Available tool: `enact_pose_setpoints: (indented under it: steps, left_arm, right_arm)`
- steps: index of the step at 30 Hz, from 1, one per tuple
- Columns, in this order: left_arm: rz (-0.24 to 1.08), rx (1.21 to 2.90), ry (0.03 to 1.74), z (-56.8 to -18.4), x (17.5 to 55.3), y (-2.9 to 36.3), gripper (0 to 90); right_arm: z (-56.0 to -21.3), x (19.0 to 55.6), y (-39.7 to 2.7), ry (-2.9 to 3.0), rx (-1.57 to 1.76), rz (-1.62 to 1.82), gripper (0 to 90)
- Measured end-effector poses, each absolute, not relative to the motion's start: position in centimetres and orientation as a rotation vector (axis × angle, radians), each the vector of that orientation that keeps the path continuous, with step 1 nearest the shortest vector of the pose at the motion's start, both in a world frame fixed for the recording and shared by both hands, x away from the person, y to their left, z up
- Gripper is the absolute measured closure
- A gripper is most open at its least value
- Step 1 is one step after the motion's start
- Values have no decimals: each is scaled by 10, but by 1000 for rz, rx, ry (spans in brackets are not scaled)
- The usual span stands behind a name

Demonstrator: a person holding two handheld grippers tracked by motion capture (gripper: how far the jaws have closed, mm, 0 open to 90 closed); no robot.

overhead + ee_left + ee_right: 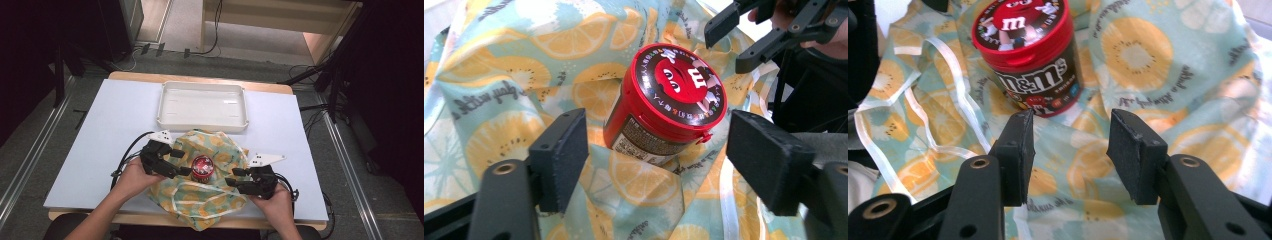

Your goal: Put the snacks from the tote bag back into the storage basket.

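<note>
We see the red-lidded round candy jar sitting half inside the lemon-print cloth bag, between the left gripper fingers, spread apart. Right gripper fingers apart, short of it. Bagging looks partly done; white plastic tray beyond.

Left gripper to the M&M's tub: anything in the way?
Nothing visible. The left gripper has its jaws open to either side of the M&M's tub. The tub's base sits in a fold of the fruit-print cloth, below jaw level.
</note>
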State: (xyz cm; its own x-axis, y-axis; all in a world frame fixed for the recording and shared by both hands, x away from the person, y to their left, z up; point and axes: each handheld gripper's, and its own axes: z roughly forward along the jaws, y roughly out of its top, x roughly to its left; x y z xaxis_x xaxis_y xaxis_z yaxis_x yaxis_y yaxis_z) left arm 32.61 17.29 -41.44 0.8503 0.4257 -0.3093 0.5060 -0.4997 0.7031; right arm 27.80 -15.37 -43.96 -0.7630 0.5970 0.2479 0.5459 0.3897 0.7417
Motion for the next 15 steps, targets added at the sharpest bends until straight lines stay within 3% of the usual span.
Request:
enact_pose_setpoints:
  steps: [2, 15]
  left_arm:
    - [-112, 2170, 669, -416, 326, 171, 183]
    - [-101, 2189, 630, -433, 324, 156, 127]
  right_arm:
    - [-440, 279, -156, 2560, 1062, 1334, 534]
    - [-442, 281, -163, 2530, 1115, 1344, 528]
